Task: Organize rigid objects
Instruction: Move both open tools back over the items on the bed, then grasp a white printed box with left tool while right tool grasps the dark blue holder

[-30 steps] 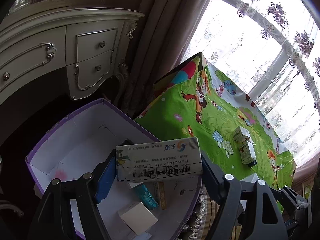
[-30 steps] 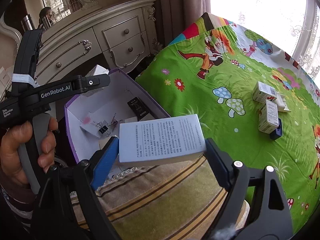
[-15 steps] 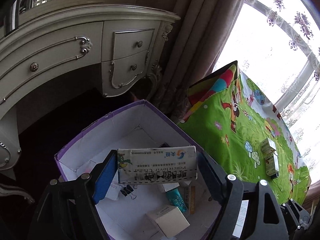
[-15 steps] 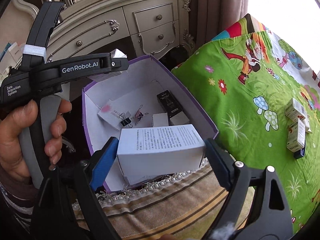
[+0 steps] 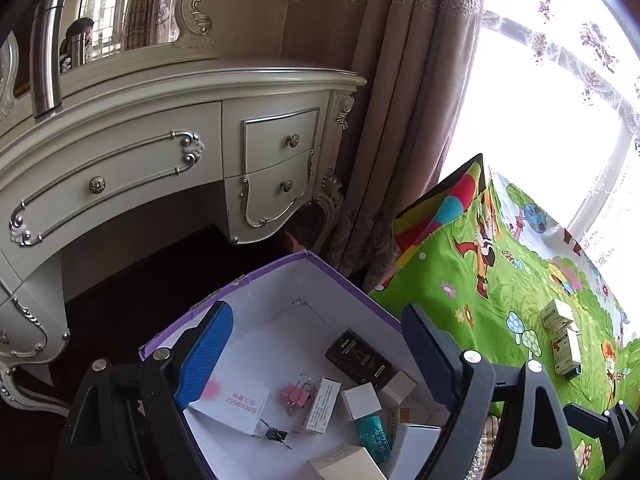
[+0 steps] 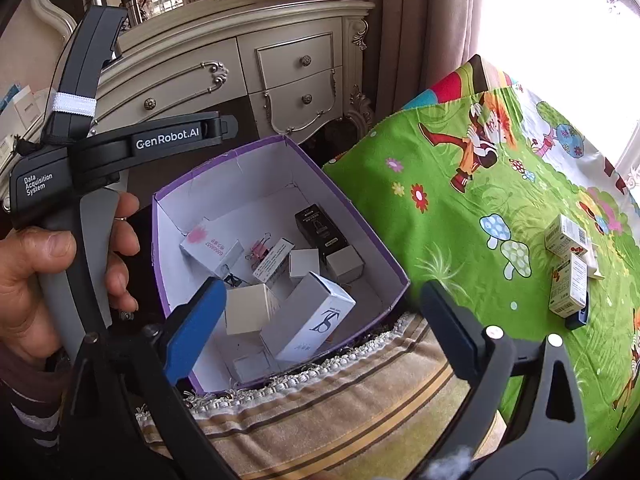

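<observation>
A cream dresser (image 6: 224, 68) with curved drawers stands at the back, beside a brown curtain (image 5: 400, 100). To the right lies a bright green cartoon cloth (image 6: 480, 208) covering a surface. Between them sits an open cardboard box (image 6: 332, 196) with purple outer walls and a white inside, resting against a striped cushion (image 6: 320, 412).

The left gripper (image 5: 316, 344) and the right gripper (image 6: 320, 300) both hover over the box. The jaws of each have just been opening; they stand wide apart with nothing between them. A hand (image 6: 44, 276) grips the left tool's handle.

Inside the box lie small cartons: a tilted white carton (image 6: 308, 320), a black carton (image 6: 320, 228), a teal packet (image 5: 372, 436), a pink binder clip (image 5: 298, 394). Two small cartons (image 6: 568, 260) rest on the cloth, well apart from the box.
</observation>
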